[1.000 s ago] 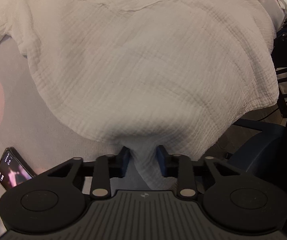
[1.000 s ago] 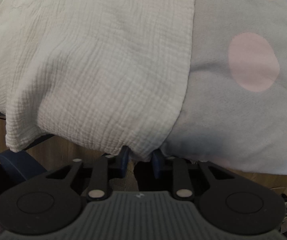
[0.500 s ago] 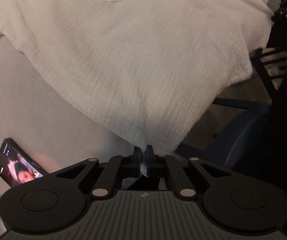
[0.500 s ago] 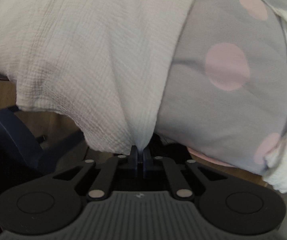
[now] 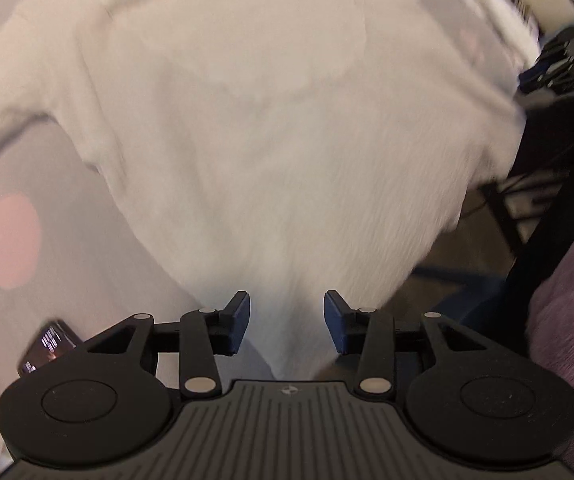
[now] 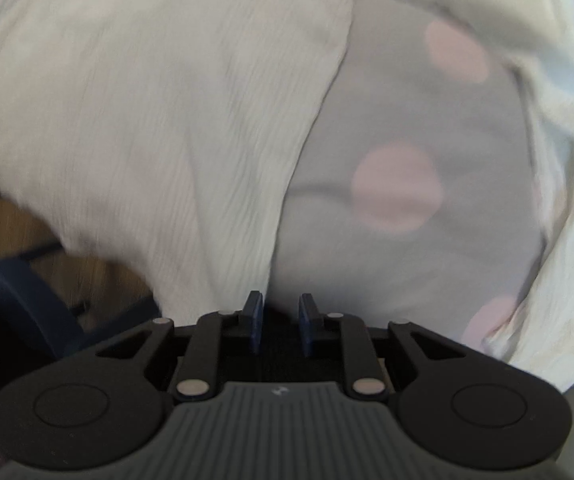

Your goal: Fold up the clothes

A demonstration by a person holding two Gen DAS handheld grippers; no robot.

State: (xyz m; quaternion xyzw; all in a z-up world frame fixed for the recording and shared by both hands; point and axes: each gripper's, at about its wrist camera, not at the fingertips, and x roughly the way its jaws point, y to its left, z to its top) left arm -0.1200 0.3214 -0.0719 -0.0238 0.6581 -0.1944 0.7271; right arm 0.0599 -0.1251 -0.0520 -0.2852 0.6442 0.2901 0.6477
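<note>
Looking along the left gripper [image 5: 286, 322], its blue-tipped jaws, pinched on the hem half a second ago, now stand wide apart. A narrow tongue of the cream crinkled cotton garment [image 5: 287, 140] runs down between them, touching neither tip as far as the blur allows. That garment spreads across the far and middle of this view over the grey bedspread with pink dots [image 5: 47, 248], its right edge hanging past the bed's side. A dark smartphone with a lit screen [image 5: 49, 346] lies near left, partly behind the gripper's arm.

From the right gripper [image 6: 280, 322], the jaws have likewise parted since half a second ago, though to a narrower gap, with nothing between them but dark shadow. The garment's [image 6: 147, 120] near corner ends just beyond the left tip; whether cloth meets that tip cannot be told. Its straight edge runs diagonally to the far side, the bedspread [image 6: 387, 260] bare to its right.
</note>
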